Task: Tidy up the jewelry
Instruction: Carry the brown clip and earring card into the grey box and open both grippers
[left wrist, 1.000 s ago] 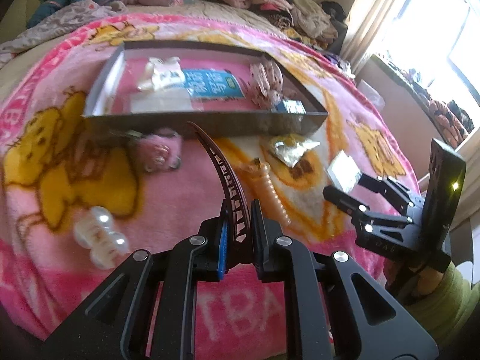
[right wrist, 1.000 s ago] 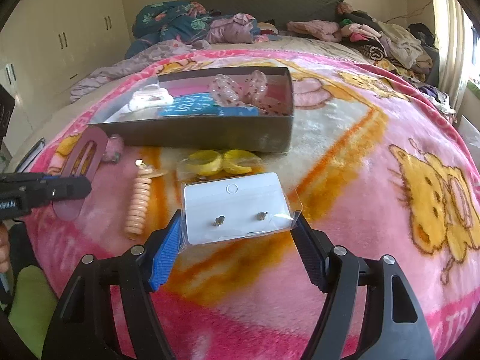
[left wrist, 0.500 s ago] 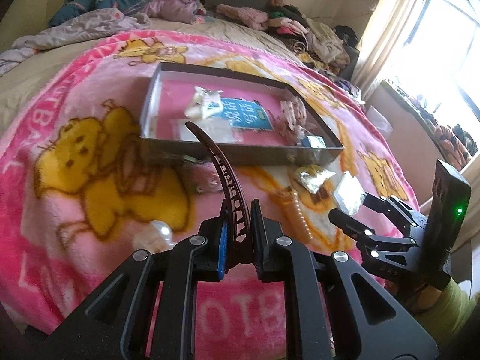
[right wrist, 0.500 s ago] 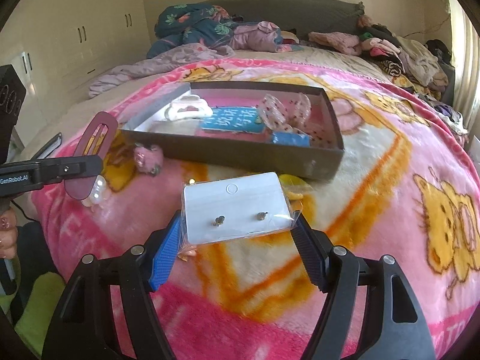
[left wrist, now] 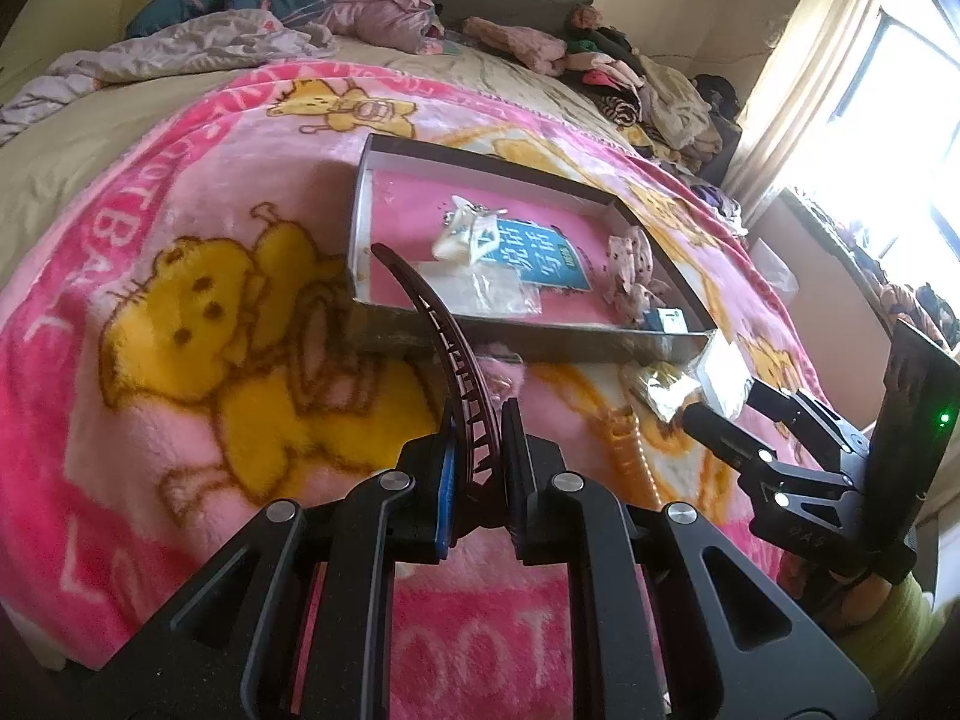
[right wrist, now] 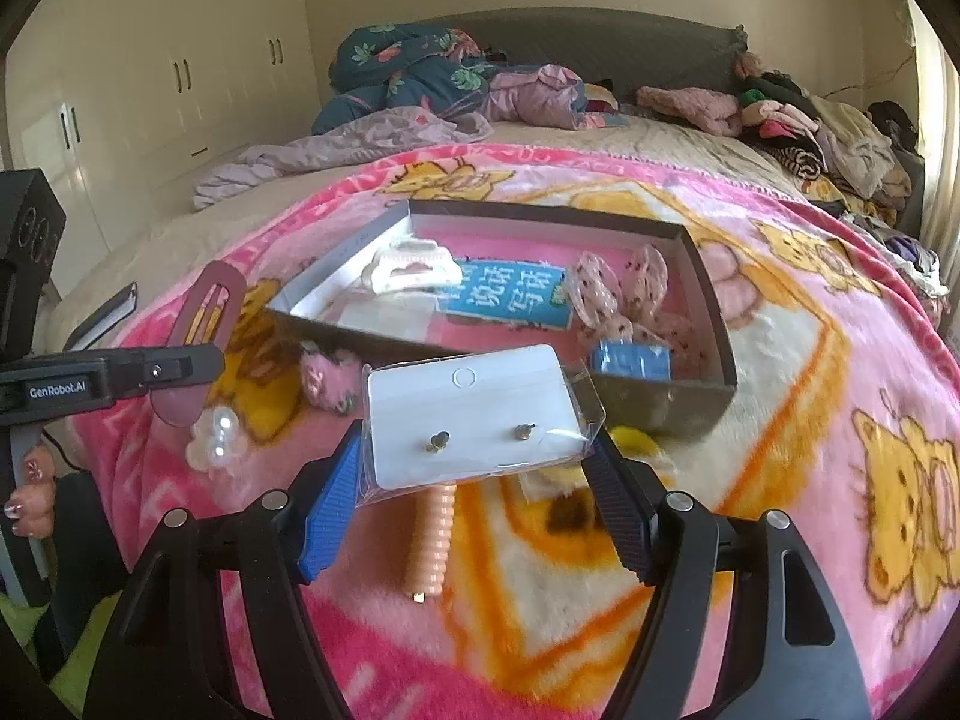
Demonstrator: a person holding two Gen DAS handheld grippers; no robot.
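- The shallow grey box (right wrist: 714, 336) lies on the pink cartoon blanket (right wrist: 840, 324), beyond both grippers, with its open top facing up
- Inside the box, from left to right in the right wrist view: a white claw clip (right wrist: 408, 264), a blue printed card (right wrist: 510, 294), a spotted pink bow (right wrist: 624, 294) and a small blue packet (right wrist: 630, 360) at the near right corner; a clear flat bag (left wrist: 486, 291) lies near the box's near wall
- The left gripper (left wrist: 477, 450) has its jaws pinched nearly together on a dark red curved hair clip (left wrist: 447, 348), which rises from the pads and arcs toward the box's near wall, above the blanket
- In the right wrist view the left gripper (right wrist: 198, 360) reaches in from the left, the hair clip (right wrist: 207, 318) standing up from its tips, left of the box
- The right gripper (right wrist: 474, 480) stands about two thirds open, clamped on the side edges of a white earring card in a clear sleeve (right wrist: 474, 420), two small studs showing on it; the card is held just near of the box's near wall
- On the blanket near the box's near wall: a pink fuzzy hair tie (right wrist: 330, 378), a pearl clip (right wrist: 219, 441) to its left, a peach coil tie (right wrist: 429, 546) under the card, and a yellow item in a wrapper (left wrist: 663, 393), partly hidden
- A hand with painted nails (right wrist: 30, 498) grips the left tool's handle at the far left edge
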